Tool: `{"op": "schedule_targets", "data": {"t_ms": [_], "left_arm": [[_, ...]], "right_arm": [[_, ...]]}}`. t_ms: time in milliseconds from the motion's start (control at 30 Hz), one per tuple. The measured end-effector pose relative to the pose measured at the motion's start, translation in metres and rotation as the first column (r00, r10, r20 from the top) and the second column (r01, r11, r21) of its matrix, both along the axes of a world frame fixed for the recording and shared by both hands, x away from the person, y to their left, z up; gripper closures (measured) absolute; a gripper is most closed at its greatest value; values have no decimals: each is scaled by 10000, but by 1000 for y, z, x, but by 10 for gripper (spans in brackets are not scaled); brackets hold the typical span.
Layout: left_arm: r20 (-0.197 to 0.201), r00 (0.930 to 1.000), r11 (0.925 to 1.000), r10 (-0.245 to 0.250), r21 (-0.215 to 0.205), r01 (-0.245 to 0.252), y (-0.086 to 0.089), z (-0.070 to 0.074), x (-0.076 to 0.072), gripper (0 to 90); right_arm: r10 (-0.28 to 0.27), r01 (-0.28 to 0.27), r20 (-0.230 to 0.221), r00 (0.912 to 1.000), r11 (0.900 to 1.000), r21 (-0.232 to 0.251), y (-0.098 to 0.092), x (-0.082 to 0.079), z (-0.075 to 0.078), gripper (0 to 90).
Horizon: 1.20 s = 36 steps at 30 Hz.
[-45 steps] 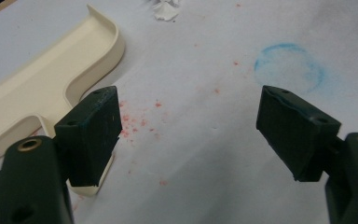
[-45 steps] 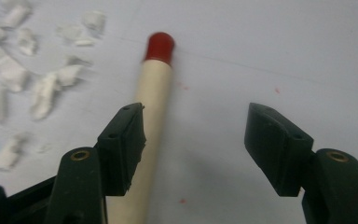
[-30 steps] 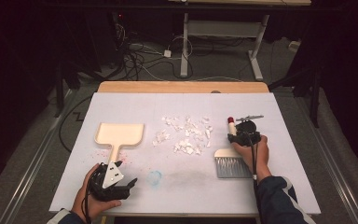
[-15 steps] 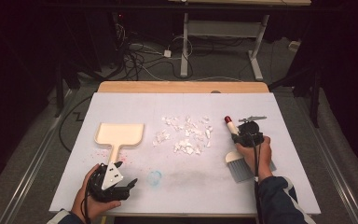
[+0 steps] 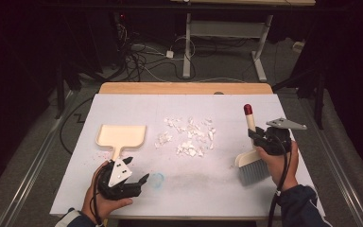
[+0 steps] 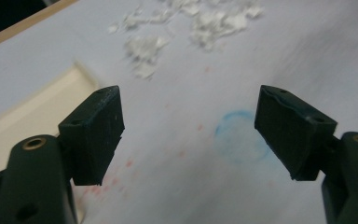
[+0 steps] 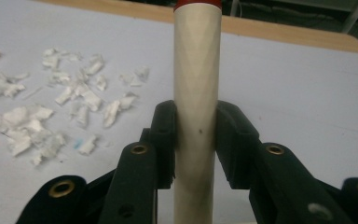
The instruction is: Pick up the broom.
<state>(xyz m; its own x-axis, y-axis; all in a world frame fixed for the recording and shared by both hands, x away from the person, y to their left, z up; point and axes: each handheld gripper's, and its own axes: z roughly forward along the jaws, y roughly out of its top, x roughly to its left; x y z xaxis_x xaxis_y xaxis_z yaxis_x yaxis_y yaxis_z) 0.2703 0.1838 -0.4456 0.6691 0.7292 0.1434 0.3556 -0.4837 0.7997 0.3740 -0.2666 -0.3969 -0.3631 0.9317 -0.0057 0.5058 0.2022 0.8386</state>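
Your right gripper [image 5: 261, 137] clamps the cream red-capped brush handle [image 7: 196, 93], grey bristles right of the white paper scraps [image 5: 189, 136]. Your left gripper [image 5: 131, 182] gapes wide, empty, below the cream plastic dustpan [image 5: 121, 136].

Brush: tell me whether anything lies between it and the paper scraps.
Nothing visible does. The brush, held in the right tongs, has only bare table between it and the paper scraps.

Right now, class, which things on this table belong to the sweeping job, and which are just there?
Belong:
- cream brush with red-tipped handle, clamped in the right gripper
- cream flat dustpan
- scattered white paper scraps
- open left gripper

Just there:
- faint blue ring mark
- cables on floor
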Motion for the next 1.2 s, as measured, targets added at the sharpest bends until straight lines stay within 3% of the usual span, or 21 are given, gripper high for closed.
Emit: {"op": "schedule_targets", "data": {"t_ms": [33,100,167,233,400,433,467,567,600,633,700,767,867,900,933,1000,1100,1133,1167,1200], "left_arm": [[-6,9999,9995,-130,-276,130,-7,3,2,235],[-63,9988,9971,-485,-585,480,-24,9,8,241],[-30,9977,9975,-682,-204,682,-49,14,13,249],[89,9905,9901,-1373,-292,1375,-74,19,15,253],[541,9522,9496,-3005,-759,3040,-130,31,14,253],[516,9335,9279,-3550,-1023,3585,-149,33,17,253],[516,9335,9279,-3550,-1023,3585,-149,33,17,253],[257,9141,9012,-4047,-1588,4034,-175,33,23,253],[282,9118,8980,-4097,-1633,4086,-182,33,25,253],[280,9132,8986,-4065,-1682,4051,-188,32,28,281],[17,9146,8923,-4043,-2188,3949,-197,29,39,334],[-171,9146,8917,-4040,-2306,3895,-201,26,44,392],[-106,9141,8888,-4053,-2387,3913,-201,24,46,435],[-13,8987,8667,-4386,-2650,4227,-196,23,49,504],[-12,8956,8620,-4449,-2717,4279,-193,23,51,542],[134,8955,8612,-4449,-2681,4318,-190,23,52,615],[162,8954,8631,-4450,-2588,4336,-185,24,55,654],[202,8969,8731,-4418,-2200,4351,-180,26,57,660],[215,8959,8773,-4437,-1939,4391,-176,28,58,662],[215,8959,8773,-4437,-1939,4391,-176,28,58,662]], "right_arm": [[0,0,0,10000,10000,0,0,0,0,708],[25,-40,481,9988,9995,303,0,-11,9,708],[109,-149,839,9964,9988,474,4,-20,16,710],[286,-344,1153,9929,9982,483,10,-29,21,710],[739,-823,1673,9831,9957,436,29,-47,27,710],[795,-889,1771,9810,9950,458,32,-50,28,710],[834,-937,1838,9794,9944,483,34,-52,28,710],[993,-1133,2049,9737,9919,575,43,-60,30,709],[993,-1133,2049,9737,9919,575,43,-60,30,709],[1075,-1237,2252,9684,9906,589,47,-67,31,710],[1074,-1260,2434,9639,9901,623,51,-74,33,709],[1097,-1316,2623,9587,9890,673,53,-81,36,709],[1227,-1484,2731,9541,9860,754,57,-86,38,709],[1434,-1711,2762,9504,9821,792,61,-91,39,708],[1488,-1774,2839,9472,9811,778,62,-93,40,708],[1486,-1783,2964,9434,9811,756,64,-97,42,706],[1580,-1887,3066,9386,9793,728,67,-100,45,705],[1640,-1936,3054,9380,9787,690,67,-100,45,704],[1701,-2003,3001,9386,9770,729,68,-100,46,703],[1701,-2003,3001,9386,9770,729,68,-100,46,703]]}}
